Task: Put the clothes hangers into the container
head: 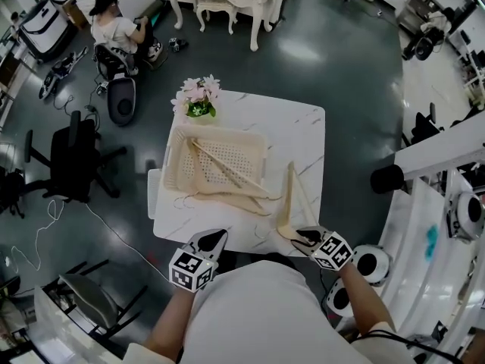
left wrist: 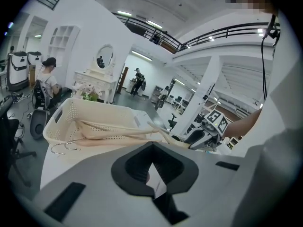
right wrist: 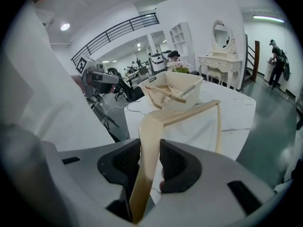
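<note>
White marble table (head: 303, 127) in a big hall with a dark floor. Basket (head: 261, 139) sits on it, flowers (head: 198, 97) just behind.

Right gripper (head: 305, 236) is clamped on one arm of a wooden hanger (head: 290, 203), off the basket's near right corner and clear of the rim. Left gripper (head: 216, 238) is near the basket's front side, jaws together, nothing in them.

Other hangers (head: 227, 174) lie in the basket, and some spill over its near rim.

Risks, as judged:
- The grip is at one end of the hanger, so it has a long lever and may swing or slip in the jaws.
- The hanger could catch the spilled ones and drag them off the table.
- A drop on the rim would shove the basket into the flowers.
</note>
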Tool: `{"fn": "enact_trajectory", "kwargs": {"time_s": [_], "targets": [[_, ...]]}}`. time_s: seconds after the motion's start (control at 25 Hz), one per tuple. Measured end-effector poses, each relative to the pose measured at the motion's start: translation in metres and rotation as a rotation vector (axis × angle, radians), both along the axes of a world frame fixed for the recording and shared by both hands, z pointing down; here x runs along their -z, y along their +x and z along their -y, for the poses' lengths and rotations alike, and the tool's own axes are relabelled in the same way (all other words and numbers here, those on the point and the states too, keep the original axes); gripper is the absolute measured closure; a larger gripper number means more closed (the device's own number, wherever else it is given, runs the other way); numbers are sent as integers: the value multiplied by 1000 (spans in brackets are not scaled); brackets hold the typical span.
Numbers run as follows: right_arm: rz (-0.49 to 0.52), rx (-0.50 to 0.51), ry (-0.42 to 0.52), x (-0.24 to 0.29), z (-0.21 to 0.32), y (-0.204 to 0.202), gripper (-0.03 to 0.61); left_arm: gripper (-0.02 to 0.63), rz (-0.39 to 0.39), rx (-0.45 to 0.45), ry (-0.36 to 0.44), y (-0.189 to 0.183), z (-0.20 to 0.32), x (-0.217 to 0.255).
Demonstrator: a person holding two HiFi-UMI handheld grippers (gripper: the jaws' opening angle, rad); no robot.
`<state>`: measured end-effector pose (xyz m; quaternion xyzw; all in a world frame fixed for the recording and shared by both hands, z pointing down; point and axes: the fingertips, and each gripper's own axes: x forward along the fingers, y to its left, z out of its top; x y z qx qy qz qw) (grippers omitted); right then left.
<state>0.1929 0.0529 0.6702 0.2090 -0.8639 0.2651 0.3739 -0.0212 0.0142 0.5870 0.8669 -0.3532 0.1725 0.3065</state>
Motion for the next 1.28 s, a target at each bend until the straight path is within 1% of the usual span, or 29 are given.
{"fn": "enact_trajectory", "kwargs": {"time_s": [0.4,0.68,0.84,1.04,1.28], "targets": [[28,-15,77,38,29,-8,439,606,-10,-41,29,0,12,5],[55,22,108,56,58,-31,440,606,-7,-12,39,-19,17,7],[74,75,114,63,73,-56,440,606,-9,32,41,-35,15,7],[94,180,115,67,94,-99,439,606,-11,99,38,-57,11,5],[127,302,79,66,110,-158,439,606,-8,185,29,-88,4,1]]}}
